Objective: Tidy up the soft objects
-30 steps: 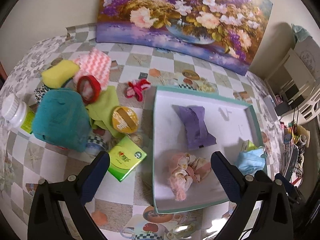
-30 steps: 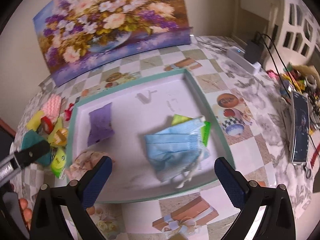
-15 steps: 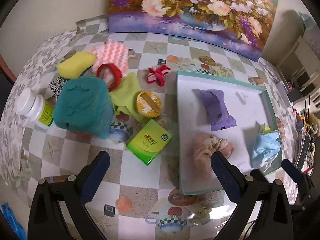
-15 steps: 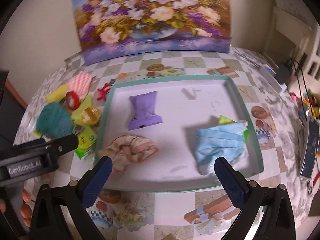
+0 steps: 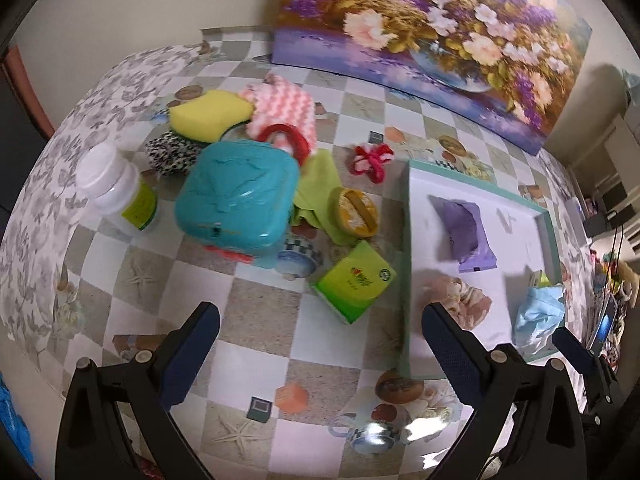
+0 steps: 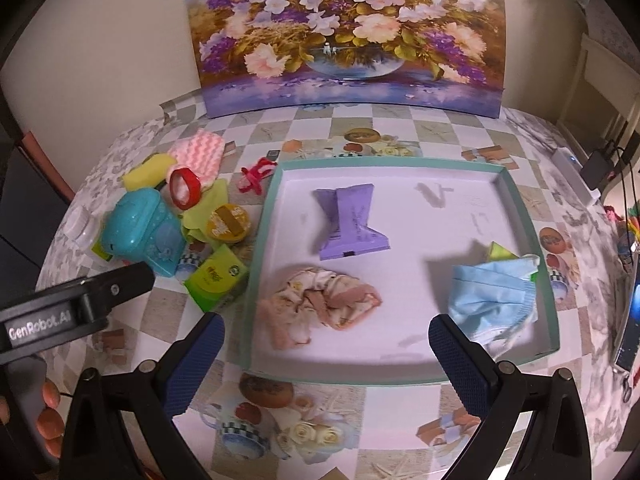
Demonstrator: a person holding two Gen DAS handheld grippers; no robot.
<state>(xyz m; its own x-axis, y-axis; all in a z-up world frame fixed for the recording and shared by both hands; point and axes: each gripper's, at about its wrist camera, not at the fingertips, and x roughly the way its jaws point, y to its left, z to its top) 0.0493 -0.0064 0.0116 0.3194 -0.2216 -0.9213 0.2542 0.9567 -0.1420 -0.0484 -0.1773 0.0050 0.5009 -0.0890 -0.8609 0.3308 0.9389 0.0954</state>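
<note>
A white tray with a teal rim [image 6: 448, 184] [image 5: 406, 264] holds a purple tissue pack [image 6: 352, 222] [image 5: 464, 228], a crumpled pink cloth [image 6: 320, 304] [image 5: 468, 300] and a blue face mask [image 6: 492, 296] [image 5: 540, 316]. Left of the tray lie a green tissue pack [image 5: 354, 280] [image 6: 218, 276], a lime cloth [image 5: 320, 184], a yellow sponge [image 5: 210, 114], a pink wavy cloth [image 5: 284, 106] and a red-pink scrunchie [image 5: 372, 158]. My left gripper [image 5: 320, 348] hovers open above the table, near the green pack. My right gripper [image 6: 326, 350] is open over the tray's near edge.
A teal plastic case [image 5: 240, 196], a white bottle [image 5: 116, 190], a red ring [image 5: 286, 138] and an orange round tin [image 5: 354, 212] crowd the pile. A flower painting [image 6: 344, 36] leans on the back wall. A phone [image 6: 628, 320] and cables lie at the right.
My left gripper has swung left, from over the tray to the table beside the pile. My right gripper has pulled back toward the tray's near edge, so the whole tray shows.
</note>
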